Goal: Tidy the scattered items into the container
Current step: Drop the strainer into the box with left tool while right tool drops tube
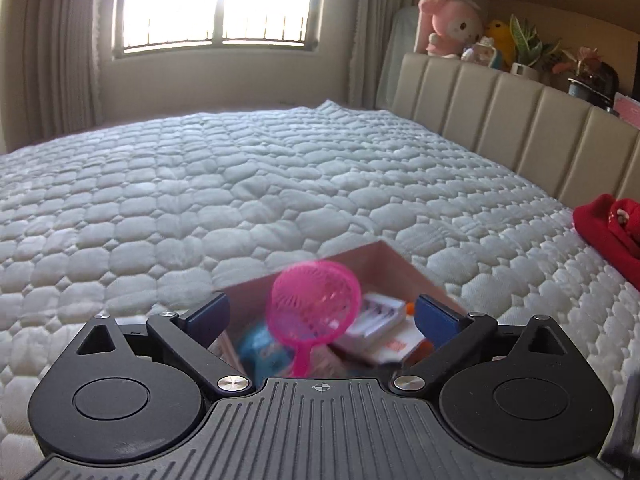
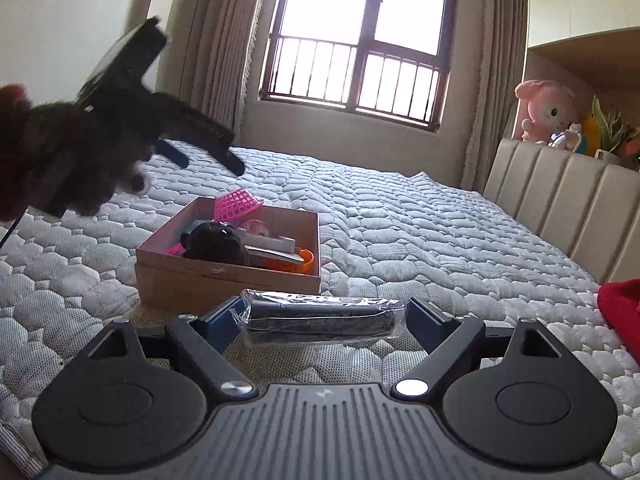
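A shallow cardboard box (image 2: 224,276) sits on the quilted bed and holds several items, among them a pink mesh strainer (image 2: 237,205) and a black plush toy (image 2: 216,242). In the left wrist view my left gripper (image 1: 320,314) is open above the box (image 1: 384,258); the blurred pink strainer (image 1: 314,304) hangs between its fingers, touching neither. My right gripper (image 2: 320,320) has its fingers at the two ends of a black roll in clear plastic wrap (image 2: 320,318), held crosswise just in front of the box. The left gripper (image 2: 200,152) also shows above the box.
The bed (image 2: 440,240) is covered by a white quilted mattress pad. A red cloth (image 2: 622,304) lies at the right edge, also in the left wrist view (image 1: 608,228). A beige padded headboard (image 1: 520,120) runs along the right, with plush toys and plants behind it.
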